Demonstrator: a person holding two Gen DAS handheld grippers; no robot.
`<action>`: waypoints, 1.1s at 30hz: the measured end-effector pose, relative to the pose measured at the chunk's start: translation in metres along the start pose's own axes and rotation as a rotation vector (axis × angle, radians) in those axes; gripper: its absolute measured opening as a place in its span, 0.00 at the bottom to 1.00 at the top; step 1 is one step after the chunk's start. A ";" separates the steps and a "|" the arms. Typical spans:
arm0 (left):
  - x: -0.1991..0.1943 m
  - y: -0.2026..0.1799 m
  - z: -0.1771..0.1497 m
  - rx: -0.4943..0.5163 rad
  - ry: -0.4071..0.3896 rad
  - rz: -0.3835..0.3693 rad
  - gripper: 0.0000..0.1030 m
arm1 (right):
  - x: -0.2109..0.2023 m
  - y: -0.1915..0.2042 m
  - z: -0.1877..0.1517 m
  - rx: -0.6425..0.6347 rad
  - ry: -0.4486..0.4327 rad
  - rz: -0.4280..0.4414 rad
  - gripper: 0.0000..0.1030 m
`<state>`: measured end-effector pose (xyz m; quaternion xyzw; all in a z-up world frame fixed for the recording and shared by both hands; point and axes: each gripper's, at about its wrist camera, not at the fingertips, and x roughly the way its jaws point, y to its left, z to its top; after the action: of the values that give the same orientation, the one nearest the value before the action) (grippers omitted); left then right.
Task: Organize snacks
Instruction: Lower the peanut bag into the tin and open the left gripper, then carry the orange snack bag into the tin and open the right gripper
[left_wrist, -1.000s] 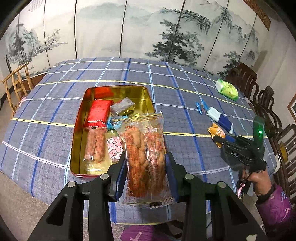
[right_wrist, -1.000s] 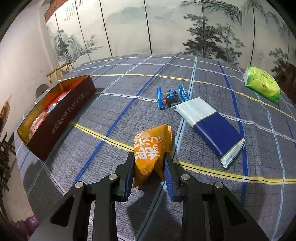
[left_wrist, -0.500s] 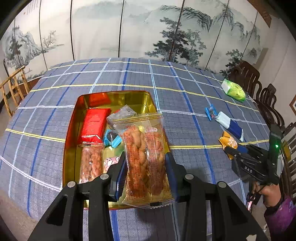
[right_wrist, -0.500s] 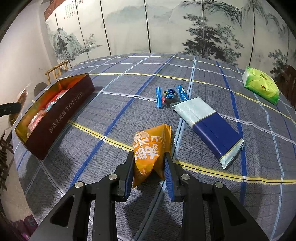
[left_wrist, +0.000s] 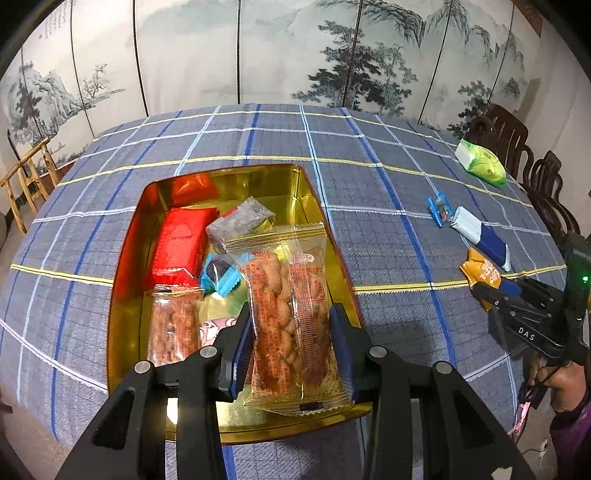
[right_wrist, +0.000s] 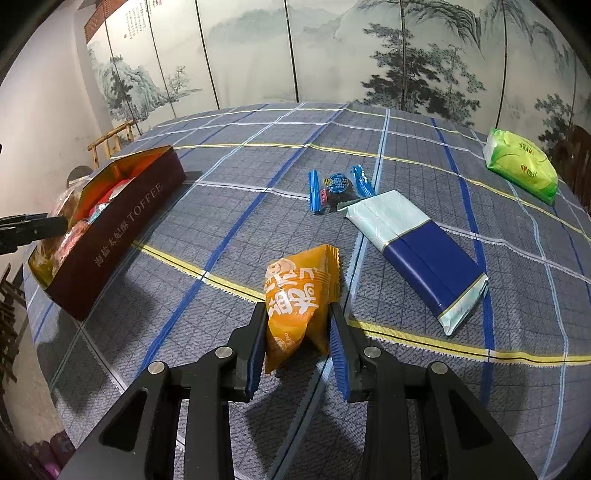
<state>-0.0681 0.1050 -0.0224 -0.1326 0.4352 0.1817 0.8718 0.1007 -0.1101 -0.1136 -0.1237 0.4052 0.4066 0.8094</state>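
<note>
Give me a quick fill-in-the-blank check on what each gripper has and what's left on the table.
1. The left gripper holds a clear twist-snack pack above the ____.
2. The right gripper is shut on an ____ packet.
3. The tin wall reads ____.
4. The far pack is ____.

Missing words: tin; orange; TOFFEE; green

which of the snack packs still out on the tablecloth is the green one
The green pack at the far right edge of the table; the others are orange, blue-and-white, and a small blue-ended wrapper.
</note>
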 end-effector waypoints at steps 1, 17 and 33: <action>0.001 0.000 0.000 0.001 0.003 0.002 0.35 | 0.001 -0.002 0.000 0.000 0.000 0.000 0.32; -0.001 -0.008 -0.004 0.036 -0.019 0.030 0.35 | 0.001 0.002 0.000 -0.003 0.000 -0.005 0.32; -0.028 -0.023 -0.013 0.078 -0.065 0.084 0.50 | -0.005 0.002 0.008 -0.001 -0.005 0.029 0.31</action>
<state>-0.0833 0.0738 -0.0056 -0.0743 0.4184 0.2051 0.8817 0.1020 -0.1068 -0.1045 -0.1173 0.4048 0.4188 0.8043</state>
